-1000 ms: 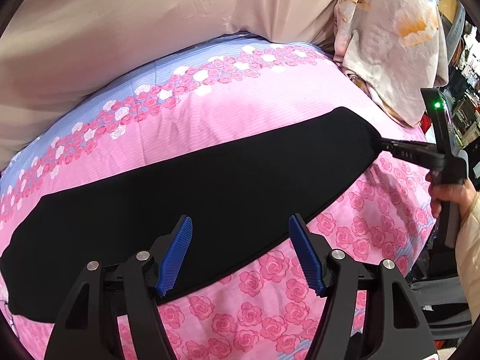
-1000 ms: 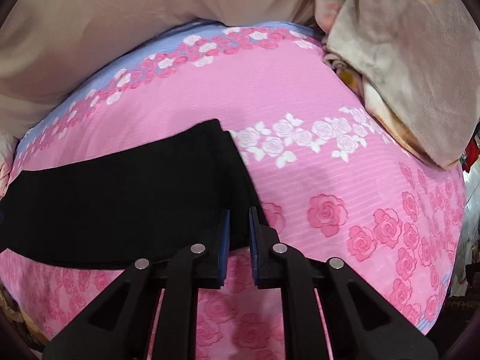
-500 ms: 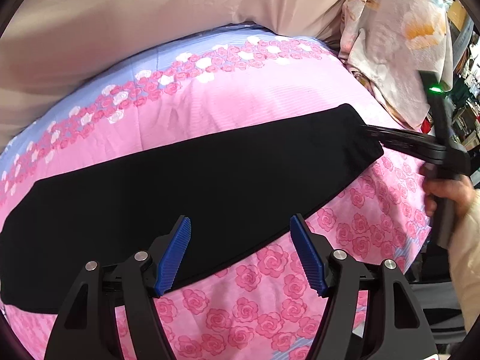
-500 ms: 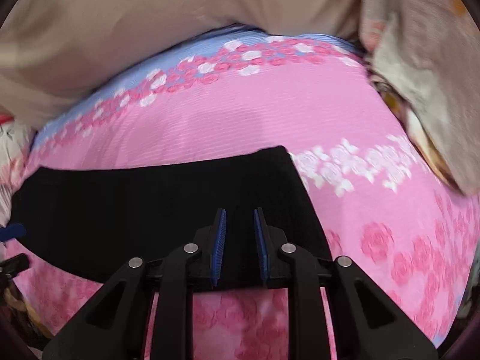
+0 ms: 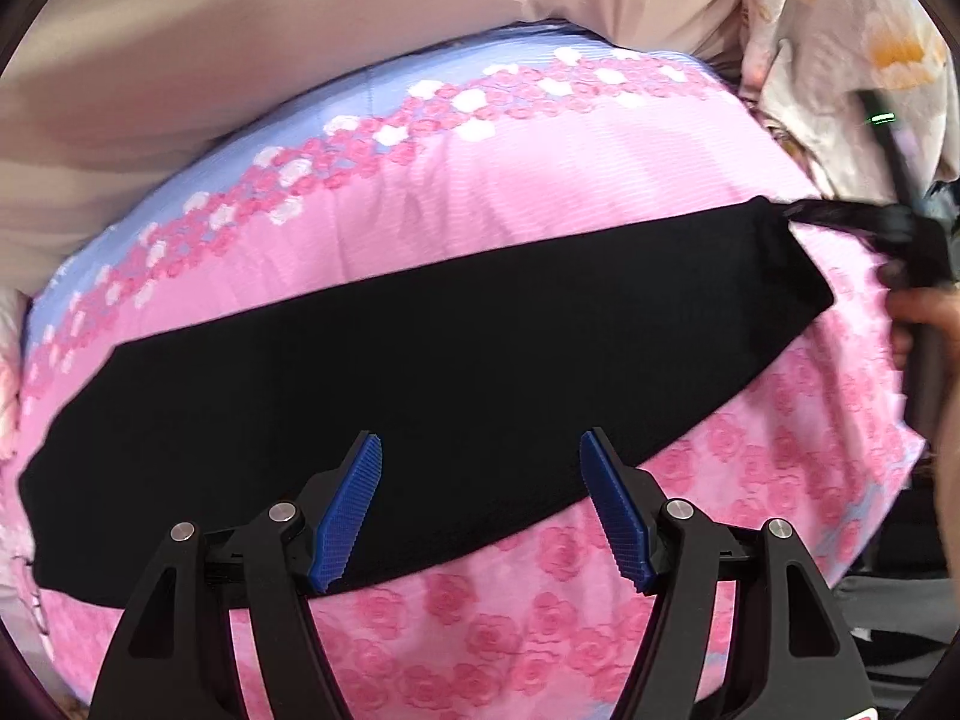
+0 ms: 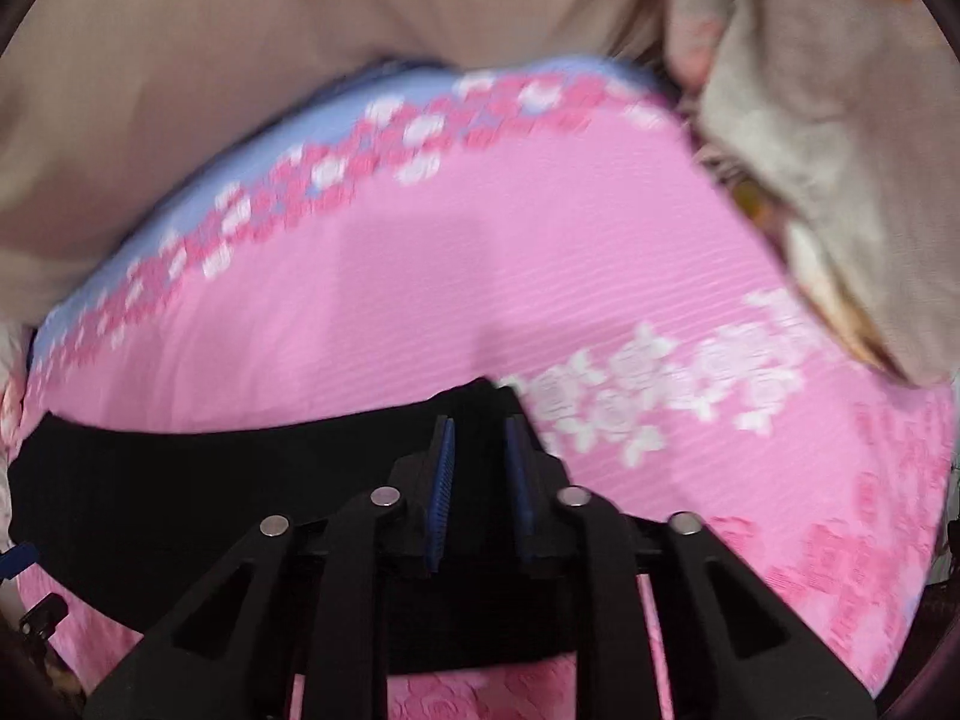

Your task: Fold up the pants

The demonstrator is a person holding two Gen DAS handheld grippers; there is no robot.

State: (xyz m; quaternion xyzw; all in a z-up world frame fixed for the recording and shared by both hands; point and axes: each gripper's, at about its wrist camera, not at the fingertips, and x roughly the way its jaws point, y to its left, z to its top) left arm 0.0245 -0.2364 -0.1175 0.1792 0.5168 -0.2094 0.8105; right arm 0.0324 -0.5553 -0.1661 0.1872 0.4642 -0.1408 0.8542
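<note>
Black pants [image 5: 456, 360] on a pink rose-print sheet [image 5: 540, 180] (lilac band above), blue ribbed gripper pads [image 5: 351, 516]

The right wrist view is motion-blurred; the black pants [image 6: 180, 510] run under the right claw [image 6: 480, 468], their hem hidden.

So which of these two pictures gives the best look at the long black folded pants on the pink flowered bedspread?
The left wrist view: the long black folded pants show sharply, almost end to end, across the pink flowered bedspread. The right wrist view is blurred, and the right gripper covers part of the one end of the pants that it shows.
</note>
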